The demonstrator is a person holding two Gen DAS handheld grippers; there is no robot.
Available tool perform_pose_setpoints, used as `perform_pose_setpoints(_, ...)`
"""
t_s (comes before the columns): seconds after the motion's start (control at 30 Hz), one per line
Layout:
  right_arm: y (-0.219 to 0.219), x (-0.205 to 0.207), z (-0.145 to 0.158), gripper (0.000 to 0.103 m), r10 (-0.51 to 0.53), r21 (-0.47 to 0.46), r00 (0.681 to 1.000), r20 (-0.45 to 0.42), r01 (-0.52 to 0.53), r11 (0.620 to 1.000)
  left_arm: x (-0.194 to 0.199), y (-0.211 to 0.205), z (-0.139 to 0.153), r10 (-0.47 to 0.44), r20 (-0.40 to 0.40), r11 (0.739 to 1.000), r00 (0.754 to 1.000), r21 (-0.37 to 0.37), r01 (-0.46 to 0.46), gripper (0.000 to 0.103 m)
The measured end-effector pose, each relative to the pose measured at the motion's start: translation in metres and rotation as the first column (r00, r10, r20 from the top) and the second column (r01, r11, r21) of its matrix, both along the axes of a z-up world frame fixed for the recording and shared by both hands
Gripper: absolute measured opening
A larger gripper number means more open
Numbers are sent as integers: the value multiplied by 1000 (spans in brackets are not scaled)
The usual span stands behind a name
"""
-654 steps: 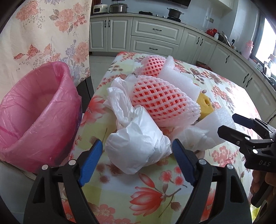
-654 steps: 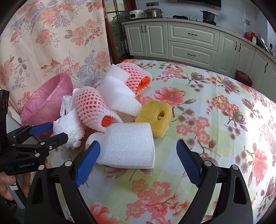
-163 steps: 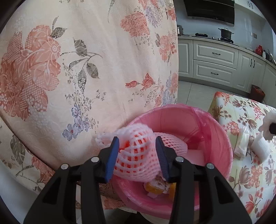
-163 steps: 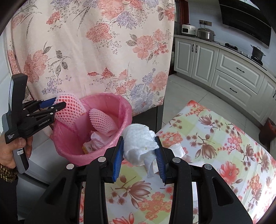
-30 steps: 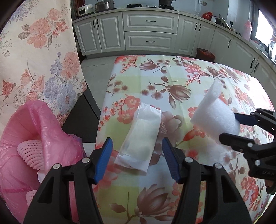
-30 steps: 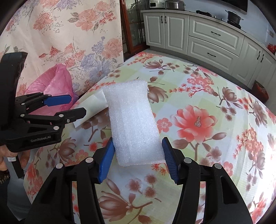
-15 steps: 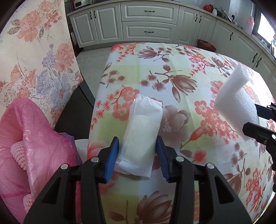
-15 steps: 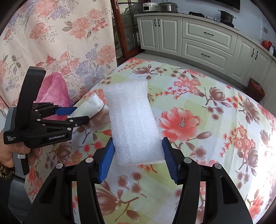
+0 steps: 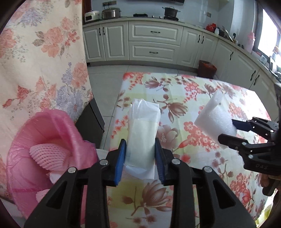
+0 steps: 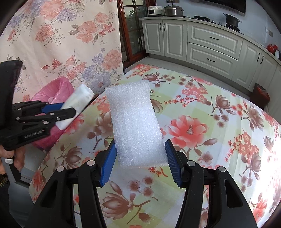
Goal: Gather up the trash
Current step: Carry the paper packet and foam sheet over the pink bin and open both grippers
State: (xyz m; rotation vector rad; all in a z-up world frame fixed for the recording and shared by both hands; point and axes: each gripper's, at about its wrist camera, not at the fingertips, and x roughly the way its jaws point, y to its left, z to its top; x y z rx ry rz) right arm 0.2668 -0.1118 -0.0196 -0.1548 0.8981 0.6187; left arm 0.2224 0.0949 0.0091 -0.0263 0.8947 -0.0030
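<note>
Left gripper (image 9: 140, 154): jaws standing narrowly apart, both blue pads pressing the sides of one clear plastic bag (image 9: 143, 129), which is sticking forward out of the grip and, in the right wrist view, hanging clear above the table (image 10: 219, 122) edge. Right gripper (image 10: 140, 157): jaws standing wider, about half open, clamping one white foam sheet (image 10: 135, 126) by its lower end; the sheet is rising upright and forward from the pads, off the cloth. Count: two grippers, each gripping one item; one bag, one foam sheet. One pink-lined bin (image 9: 26, 157) is sitting beside the table's left edge, below and left of the left gripper; inside it at least one pink foam net (image 9: 49, 154) is showing, with further pink and white scraps beneath it that I cannot count. The floral cloth is lying bare under both grippers. A floral curtain (image 10: 61, 35) is hanging behind the bin; white cabinets (image 9: 154, 42) are running along the far wall, with two pots (image 9: 168, 12) and a rice cooker (image 9: 92, 15) on the counter
</note>
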Motion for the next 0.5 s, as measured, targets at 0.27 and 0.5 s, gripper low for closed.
perform_pose_setpoints(0.27, 24, -6, 26, 53, 41, 37, 998, 40, -43, 998, -55, 75, 51, 169, 94, 984, 981, 33, -173, 31)
perform_pose_setpoints(0.5, 54, -12, 46, 53, 87, 54, 994, 65, -91, 994, -68, 119, 43, 241, 69, 970, 968, 1, -242, 31)
